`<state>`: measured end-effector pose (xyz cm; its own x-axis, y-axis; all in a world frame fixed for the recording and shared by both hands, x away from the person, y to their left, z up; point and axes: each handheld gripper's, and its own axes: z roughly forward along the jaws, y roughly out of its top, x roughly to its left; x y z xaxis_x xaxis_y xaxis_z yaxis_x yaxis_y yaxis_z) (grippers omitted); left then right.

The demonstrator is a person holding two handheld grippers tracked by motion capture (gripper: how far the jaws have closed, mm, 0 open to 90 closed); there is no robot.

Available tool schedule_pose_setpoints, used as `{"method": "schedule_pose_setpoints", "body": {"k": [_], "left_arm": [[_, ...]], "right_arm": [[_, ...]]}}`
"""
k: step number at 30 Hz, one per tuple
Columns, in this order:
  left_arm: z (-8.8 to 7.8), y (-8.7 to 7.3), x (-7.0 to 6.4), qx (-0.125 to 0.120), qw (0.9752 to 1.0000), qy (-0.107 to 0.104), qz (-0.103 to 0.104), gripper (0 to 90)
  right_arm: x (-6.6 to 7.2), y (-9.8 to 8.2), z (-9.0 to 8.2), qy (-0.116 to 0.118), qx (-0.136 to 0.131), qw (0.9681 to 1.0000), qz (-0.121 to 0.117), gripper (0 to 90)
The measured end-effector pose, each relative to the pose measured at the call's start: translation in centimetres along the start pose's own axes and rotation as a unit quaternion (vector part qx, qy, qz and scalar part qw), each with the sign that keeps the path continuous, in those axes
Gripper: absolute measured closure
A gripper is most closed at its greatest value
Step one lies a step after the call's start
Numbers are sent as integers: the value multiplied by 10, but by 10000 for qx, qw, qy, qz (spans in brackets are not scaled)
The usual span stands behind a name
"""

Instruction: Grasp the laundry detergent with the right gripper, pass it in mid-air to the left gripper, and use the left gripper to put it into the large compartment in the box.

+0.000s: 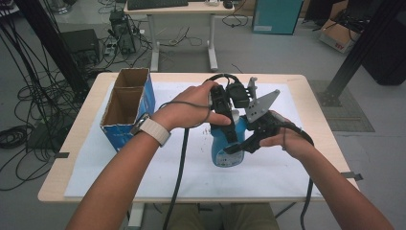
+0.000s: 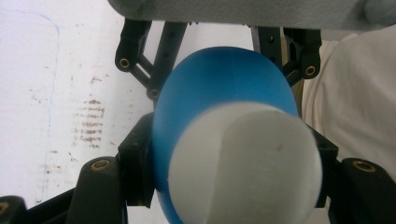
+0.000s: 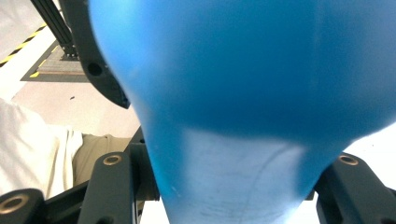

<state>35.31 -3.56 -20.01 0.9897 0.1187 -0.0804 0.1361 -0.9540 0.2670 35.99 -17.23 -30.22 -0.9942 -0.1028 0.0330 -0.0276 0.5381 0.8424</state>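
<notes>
With the blue bottle (image 1: 229, 146) upright on the tabletop (image 1: 287, 79) between both hands, the right gripper (image 1: 244, 143) should keep its fingers clamped on the body while the left gripper (image 1: 231, 125), its fingers tight on the white cap (image 2: 245, 165), twists squarely without tipping it.

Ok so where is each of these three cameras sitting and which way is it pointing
High view: above the person's side, facing forward and down on the table; both forearms, left gripper, right gripper, blue bottle, cardboard box.
Left gripper view: rides the left gripper, looking down its jaws at the bottle's white cap.
Right gripper view: rides the right gripper, facing the bottle's body; its jaws flank it.
Shared: both gripper views show the bottle clamped.
</notes>
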Motion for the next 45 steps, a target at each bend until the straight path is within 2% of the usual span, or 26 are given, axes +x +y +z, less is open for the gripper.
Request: {"method": "schedule_pose_setpoints", "body": {"k": [2, 3, 19, 22, 27, 28, 31, 33, 34, 36, 40, 42, 45], "left_arm": [[-1, 1, 0, 13, 10000, 17, 10, 374], [-1, 1, 0, 7, 10000, 16, 12, 374], [-3, 4, -1, 80, 10000, 51, 10, 375], [-4, 5, -1, 105, 9999, 50, 32, 376], [-4, 7, -3, 194, 9998, 44, 79, 376], [-3, 7, -3, 144, 9999, 63, 51, 376], [-3, 6, -5, 146, 9998, 84, 52, 376], [-3, 5, -3, 185, 9998, 88, 12, 376], [-2, 5, -3, 200, 9998, 98, -4, 376], [-2, 4, -1, 214, 9997, 135, -39, 376], [-3, 2, 1, 348, 9992, 144, -147, 376], [-4, 1, 3, 373, 9990, 165, -202, 376], [-7, -2, 6, 383, 9983, 239, -374, 376]], "right_arm": [[0, 1, -1, 5, 12, 10000, 43, 436], [0, 1, -1, -16, -3, 10000, -16, 436], [-2, 1, -2, -48, -32, 9999, -82, 435], [-1, 0, -3, 4, -113, 9999, -15, 433], [0, 0, -2, -23, -109, 9999, -113, 430], [0, -1, -1, -17, -117, 9999, -107, 429], [1, -1, -2, 32, -175, 9998, -82, 387], [2, -3, -2, 64, -271, 9996, 63, 309], [2, -5, -3, 64, -330, 9992, 218, 249], [1, -9, -6, 7, -374, 9986, 385, 197], [0, -19, -13, -153, -265, 9980, 553, 123], [-1, -23, -17, -217, -211, 9972, 682, 116], [-3, -28, -26, -333, 65, 9965, 770, 109]]}}
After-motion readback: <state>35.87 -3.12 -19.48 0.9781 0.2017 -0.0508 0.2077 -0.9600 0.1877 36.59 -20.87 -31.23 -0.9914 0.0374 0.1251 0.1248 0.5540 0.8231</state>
